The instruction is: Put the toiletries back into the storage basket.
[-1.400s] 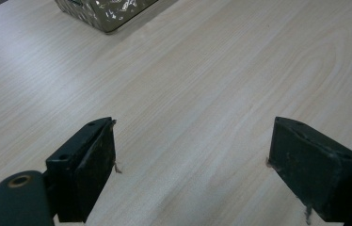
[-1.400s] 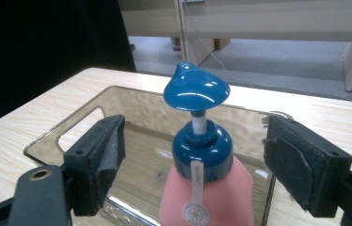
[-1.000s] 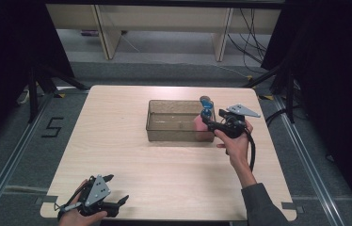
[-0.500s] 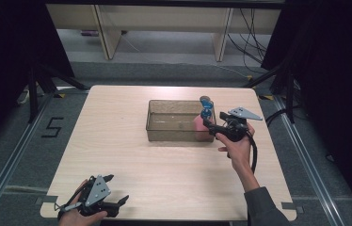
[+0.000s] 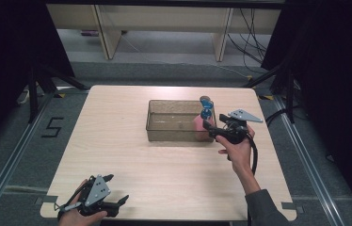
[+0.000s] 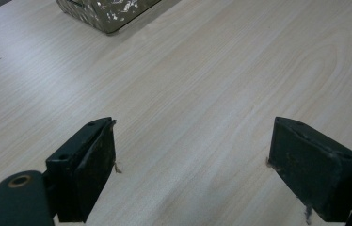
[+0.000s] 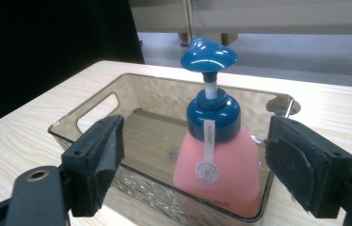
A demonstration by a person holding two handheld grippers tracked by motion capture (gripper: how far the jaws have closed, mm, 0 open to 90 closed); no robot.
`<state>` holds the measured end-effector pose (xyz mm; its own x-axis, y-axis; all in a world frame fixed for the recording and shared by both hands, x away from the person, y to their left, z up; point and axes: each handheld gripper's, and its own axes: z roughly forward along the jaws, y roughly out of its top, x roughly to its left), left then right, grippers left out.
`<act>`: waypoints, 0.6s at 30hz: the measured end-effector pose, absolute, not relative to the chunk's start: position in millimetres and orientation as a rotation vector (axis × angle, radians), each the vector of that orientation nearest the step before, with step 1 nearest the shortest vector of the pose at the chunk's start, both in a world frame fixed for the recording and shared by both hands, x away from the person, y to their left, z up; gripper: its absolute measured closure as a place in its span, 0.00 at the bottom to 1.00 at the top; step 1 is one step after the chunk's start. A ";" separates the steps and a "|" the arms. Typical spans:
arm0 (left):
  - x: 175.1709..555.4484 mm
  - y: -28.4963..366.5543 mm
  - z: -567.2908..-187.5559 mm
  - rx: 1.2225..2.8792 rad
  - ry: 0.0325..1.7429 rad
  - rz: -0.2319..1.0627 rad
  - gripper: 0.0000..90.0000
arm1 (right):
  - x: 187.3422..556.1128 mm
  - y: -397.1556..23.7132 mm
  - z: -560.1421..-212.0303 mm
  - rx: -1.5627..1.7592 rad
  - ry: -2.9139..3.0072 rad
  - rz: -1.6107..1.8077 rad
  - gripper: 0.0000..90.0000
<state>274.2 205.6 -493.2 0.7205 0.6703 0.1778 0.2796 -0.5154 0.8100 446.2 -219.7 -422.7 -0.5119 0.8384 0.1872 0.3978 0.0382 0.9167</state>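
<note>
**Pump bottle upright in the bin, both grippers empty**

Where the table (image 5: 132, 155) meets its near edge, the left gripper (image 5: 117, 203) rests low, jaws spread wide over bare wood and holding nothing. Farther along, the right gripper (image 5: 208, 126) sits at the right end of the smoky clear bin (image 5: 164, 134), jaws wide apart, gripping nothing. Between them in the right gripper view, inside the bin's right end, stands the pink pump bottle (image 7: 219, 162), blue-capped.

high: overhead, forward-down | tool cams: low, close | shared: bin (image 5: 174, 126)
</note>
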 end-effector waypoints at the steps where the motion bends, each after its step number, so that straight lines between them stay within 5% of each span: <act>1: 274.2 205.3 -493.4 2.107 0.720 0.613 0.16 | 446.1 -219.5 -422.8 1.243 1.916 1.482 0.24; 18: 274.1 205.5 -493.4 2.112 0.717 0.616 0.16 | 438.7 -217.8 -424.5 1.232 1.934 1.464 0.24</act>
